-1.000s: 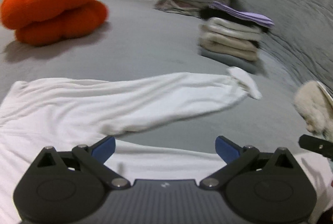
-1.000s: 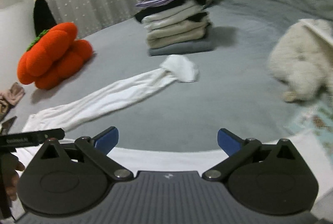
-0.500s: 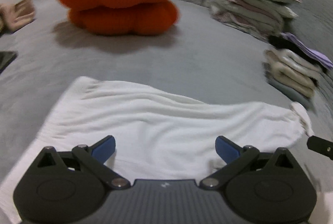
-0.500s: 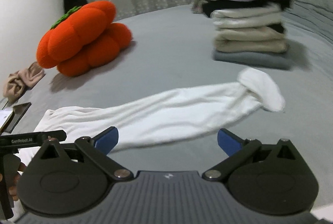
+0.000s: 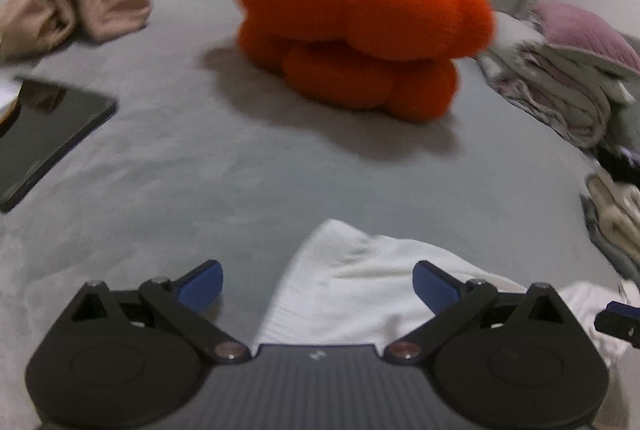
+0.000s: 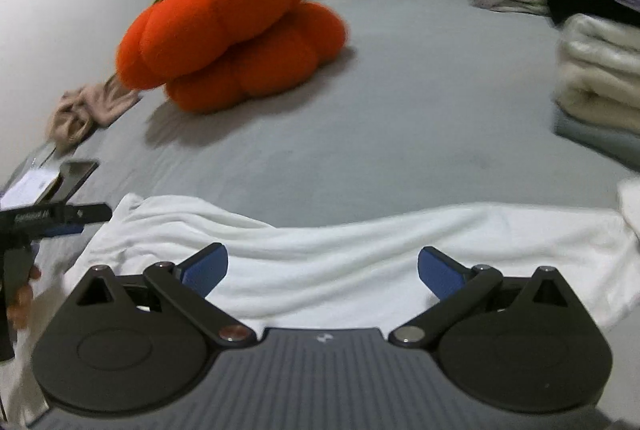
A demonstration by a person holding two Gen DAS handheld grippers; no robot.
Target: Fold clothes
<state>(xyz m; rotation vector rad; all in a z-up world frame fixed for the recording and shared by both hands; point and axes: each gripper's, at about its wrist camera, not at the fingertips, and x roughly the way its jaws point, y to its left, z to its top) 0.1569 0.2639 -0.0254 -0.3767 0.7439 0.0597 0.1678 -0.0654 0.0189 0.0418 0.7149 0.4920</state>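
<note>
A white long-sleeved garment (image 6: 360,250) lies flat on the grey bed, its sleeve stretching rightwards. In the right wrist view my right gripper (image 6: 322,270) hangs open just above the sleeve, nothing between its blue pads. In the left wrist view my left gripper (image 5: 318,282) is open over the garment's shoulder corner (image 5: 352,270), holding nothing. The left gripper's tip (image 6: 60,216) and a hand (image 6: 20,298) show at the left edge of the right wrist view. The right gripper's tip (image 5: 616,318) shows at the far right of the left wrist view.
An orange pumpkin cushion (image 5: 360,22) sits at the back. Stacks of folded clothes (image 6: 592,50) stand on the right. A dark phone (image 5: 44,134) and a beige crumpled cloth (image 5: 72,14) lie on the left. Grey bedsheet (image 6: 400,110) lies between.
Both views have swung left along the garment, from the cuff end towards the shoulder. The pumpkin cushion now fills the middle, and the phone and beige cloth have come into sight. Both grippers stayed open.
</note>
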